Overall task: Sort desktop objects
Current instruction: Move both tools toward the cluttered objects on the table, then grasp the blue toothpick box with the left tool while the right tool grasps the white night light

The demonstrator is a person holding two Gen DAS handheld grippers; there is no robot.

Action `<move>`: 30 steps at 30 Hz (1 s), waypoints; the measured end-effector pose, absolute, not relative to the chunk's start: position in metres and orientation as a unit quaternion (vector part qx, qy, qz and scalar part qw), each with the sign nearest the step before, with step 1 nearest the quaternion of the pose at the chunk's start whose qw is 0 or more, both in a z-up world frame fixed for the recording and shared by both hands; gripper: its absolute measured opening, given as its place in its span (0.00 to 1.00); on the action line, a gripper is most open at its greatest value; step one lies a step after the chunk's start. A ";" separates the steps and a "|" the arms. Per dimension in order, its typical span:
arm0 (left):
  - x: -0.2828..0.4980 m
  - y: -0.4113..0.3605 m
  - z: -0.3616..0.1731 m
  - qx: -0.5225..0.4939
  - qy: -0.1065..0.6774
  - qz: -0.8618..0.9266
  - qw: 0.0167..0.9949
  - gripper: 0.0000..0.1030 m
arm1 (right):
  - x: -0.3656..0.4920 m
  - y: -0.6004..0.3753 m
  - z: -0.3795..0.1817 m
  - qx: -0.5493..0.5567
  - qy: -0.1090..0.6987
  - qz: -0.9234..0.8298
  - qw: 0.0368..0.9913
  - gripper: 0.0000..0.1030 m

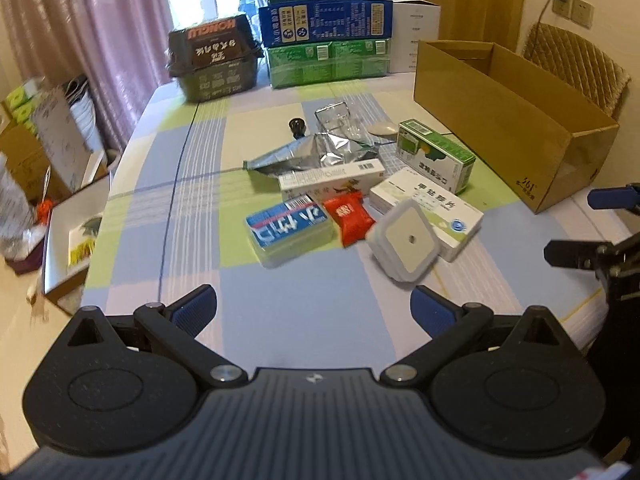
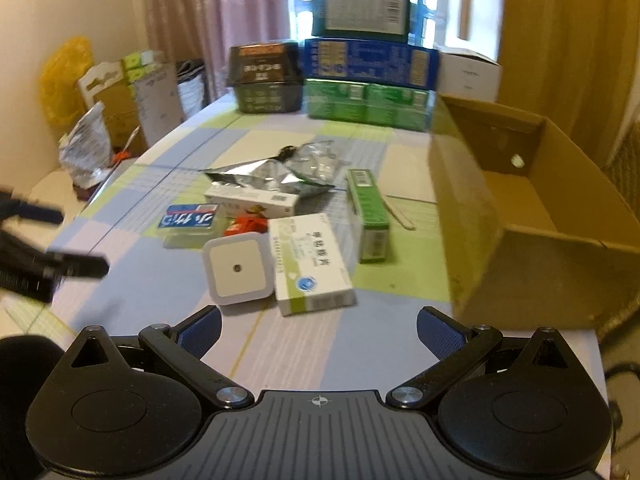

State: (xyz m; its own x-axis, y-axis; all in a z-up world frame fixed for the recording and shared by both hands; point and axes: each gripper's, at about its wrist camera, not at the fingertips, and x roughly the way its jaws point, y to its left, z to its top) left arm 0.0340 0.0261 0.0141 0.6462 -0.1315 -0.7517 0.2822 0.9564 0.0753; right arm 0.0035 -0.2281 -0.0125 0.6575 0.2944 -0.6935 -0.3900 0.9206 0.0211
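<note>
Tablecloth [image 1: 192, 208], checked; curtain [image 1: 100, 20] behind.

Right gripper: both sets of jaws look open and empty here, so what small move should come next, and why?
Probably ease the right gripper forward over the white and green medicine box. It lies nearest, just ahead of the open fingers, with the open cardboard box on that side. The left gripper is open too, with nothing between its fingers.

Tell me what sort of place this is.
Probably a room in a home. The table wears a checked cloth, curtains hang by a window behind it, and household packs such as medicine boxes lie beside an open cardboard box.
</note>
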 end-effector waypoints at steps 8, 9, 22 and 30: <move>0.071 0.045 -0.004 0.141 0.389 -0.157 0.897 0.98 | 0.024 -0.191 -0.033 -0.077 0.351 0.226 0.905 0.98; 0.075 0.048 -0.008 0.147 0.387 -0.162 0.896 0.98 | 0.028 -0.185 -0.037 -0.083 0.351 0.230 0.904 0.98; 0.140 0.063 -0.048 0.208 0.382 -0.226 0.872 0.98 | 0.070 -0.141 -0.086 -0.105 0.367 0.242 0.892 0.87; 0.164 0.059 -0.061 0.221 0.376 -0.271 0.858 0.98 | 0.079 -0.128 -0.096 -0.126 0.363 0.251 0.888 0.60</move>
